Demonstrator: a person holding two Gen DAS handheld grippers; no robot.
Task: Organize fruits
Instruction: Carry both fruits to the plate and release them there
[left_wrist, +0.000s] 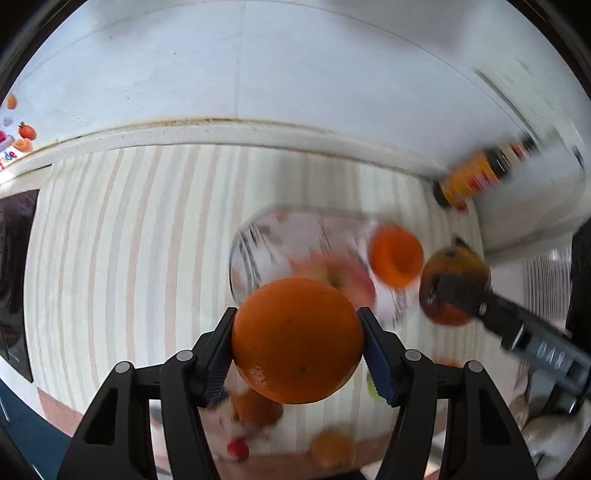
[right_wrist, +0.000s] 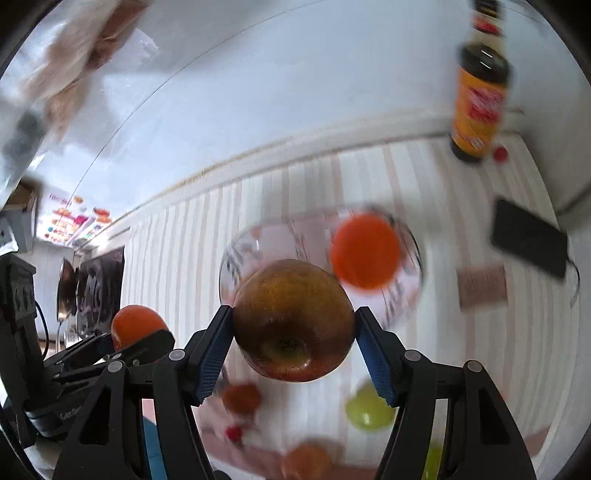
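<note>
Striped cloth (left_wrist: 129, 240) left of bowl (right_wrist: 236, 258) lies free; bottle (right_wrist: 480, 96) crowds far right.

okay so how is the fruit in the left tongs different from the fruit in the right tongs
The left tongs hold an orange; the right tongs hold an apple. The orange is evenly bright orange, the apple dark red shading to yellow-brown. The orange's skin is finely pitted, while the apple is glossy, its dimpled end facing the camera. Both are clamped at their sides above the striped cloth.
</note>
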